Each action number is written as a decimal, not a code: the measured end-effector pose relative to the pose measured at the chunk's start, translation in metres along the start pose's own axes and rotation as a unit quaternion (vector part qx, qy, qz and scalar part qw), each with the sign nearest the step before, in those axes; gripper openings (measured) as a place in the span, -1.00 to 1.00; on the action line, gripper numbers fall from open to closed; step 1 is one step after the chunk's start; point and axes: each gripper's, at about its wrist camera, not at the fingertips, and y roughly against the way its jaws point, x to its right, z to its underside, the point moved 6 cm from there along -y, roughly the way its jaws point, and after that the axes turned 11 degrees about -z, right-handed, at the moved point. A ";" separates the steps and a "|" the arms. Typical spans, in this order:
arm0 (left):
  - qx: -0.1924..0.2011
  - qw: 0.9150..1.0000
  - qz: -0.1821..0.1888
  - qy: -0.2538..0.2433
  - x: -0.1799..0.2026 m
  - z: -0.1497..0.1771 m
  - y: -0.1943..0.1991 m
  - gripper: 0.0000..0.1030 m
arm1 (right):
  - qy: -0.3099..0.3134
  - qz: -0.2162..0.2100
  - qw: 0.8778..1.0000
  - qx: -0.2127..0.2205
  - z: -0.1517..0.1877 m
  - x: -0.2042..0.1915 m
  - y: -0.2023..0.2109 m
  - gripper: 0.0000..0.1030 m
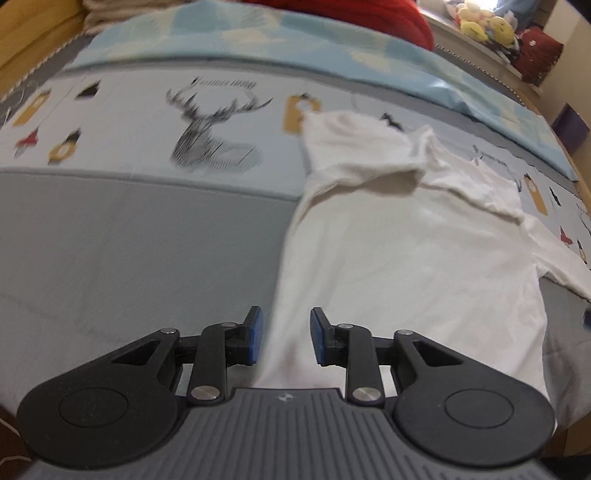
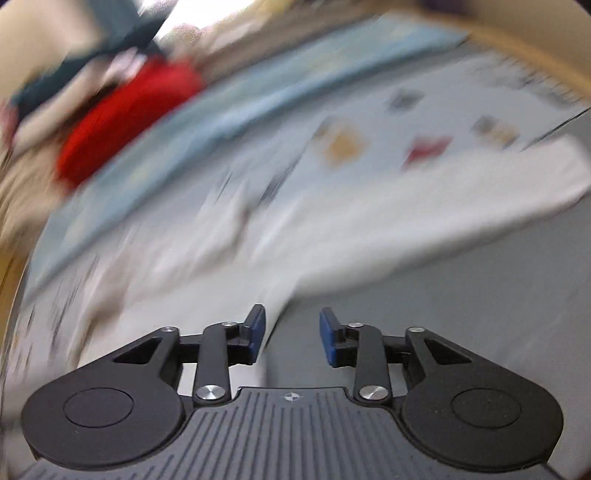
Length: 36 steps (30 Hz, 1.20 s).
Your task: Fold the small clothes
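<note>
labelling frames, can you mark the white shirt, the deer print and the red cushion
white shirt point(image 1: 413, 258), left wrist view, middle of its flat body
deer print point(image 1: 210, 129), left wrist view, the deer's head
red cushion point(image 1: 369, 16), left wrist view, its front face

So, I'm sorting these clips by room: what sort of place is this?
Most likely a bedroom. A white shirt lies on a bed sheet printed with a deer, a red pillow sits at the far end, and plush toys crowd a ledge.
</note>
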 end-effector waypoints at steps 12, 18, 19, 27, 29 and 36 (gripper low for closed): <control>-0.090 0.994 0.063 0.009 -0.076 0.090 -0.014 -0.36 | 0.006 0.017 0.993 -0.117 0.138 -0.028 -0.009 -0.18; -0.094 0.990 0.092 -0.054 -0.057 0.110 -0.005 -0.30 | 0.024 0.003 0.990 -0.138 0.161 -0.027 -0.010 -0.16; -0.098 0.989 0.087 -0.071 -0.051 0.115 -0.006 -0.30 | 0.017 0.003 0.989 -0.144 0.166 -0.024 -0.010 -0.16; -0.068 0.987 0.018 -0.143 -0.036 0.123 -0.015 -0.69 | 0.012 -0.010 0.989 -0.148 0.180 -0.030 0.008 -0.18; -0.057 0.988 0.023 -0.144 -0.035 0.120 -0.010 -0.86 | 0.012 -0.021 0.988 -0.152 0.178 -0.034 0.009 -0.48; 0.035 0.988 0.102 -0.107 -0.034 0.096 0.043 -0.91 | -0.078 -0.128 0.989 -0.007 0.118 -0.028 0.077 -0.93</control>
